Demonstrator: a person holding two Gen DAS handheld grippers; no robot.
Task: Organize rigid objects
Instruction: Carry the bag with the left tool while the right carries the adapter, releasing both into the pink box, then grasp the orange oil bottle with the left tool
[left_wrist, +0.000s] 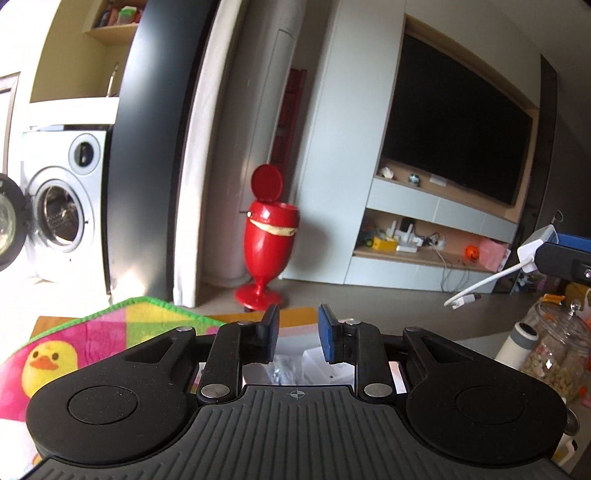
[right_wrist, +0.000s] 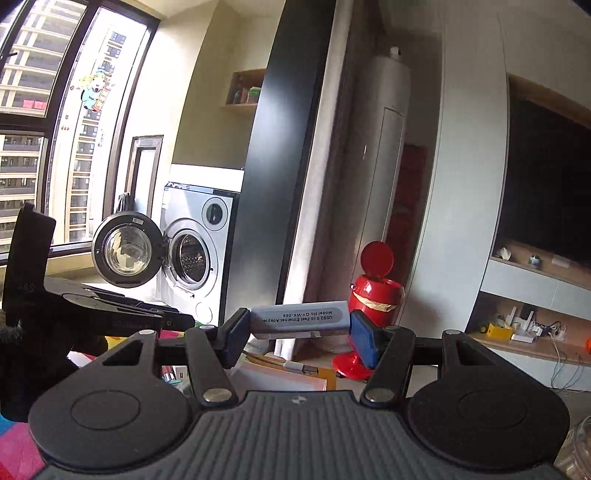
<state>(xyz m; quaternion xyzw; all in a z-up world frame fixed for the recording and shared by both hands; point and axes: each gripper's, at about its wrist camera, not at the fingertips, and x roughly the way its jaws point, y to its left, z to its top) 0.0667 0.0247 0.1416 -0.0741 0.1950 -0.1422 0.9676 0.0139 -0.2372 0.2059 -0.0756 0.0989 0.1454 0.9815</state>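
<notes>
In the right wrist view my right gripper (right_wrist: 298, 326) is shut on a white USB-to-Ethernet adapter (right_wrist: 301, 316), held end to end between the blue pads, well above the table. Its cable and USB plug (right_wrist: 297, 366) hang beneath. The left wrist view shows that adapter (left_wrist: 533, 243) at the right edge with its white cable (left_wrist: 480, 286) dangling. My left gripper (left_wrist: 298, 325) is open, its blue pads a little apart with nothing between them. It also shows as a dark shape at the left (right_wrist: 85, 314).
A red pedestal bin (left_wrist: 267, 236) with its lid up stands on the floor ahead. A washing machine (left_wrist: 59, 210) with an open door is to the left. A duck-print blanket (left_wrist: 74, 343) lies below, and a glass jar (left_wrist: 557, 347) and a white bottle (left_wrist: 517, 343) stand at right.
</notes>
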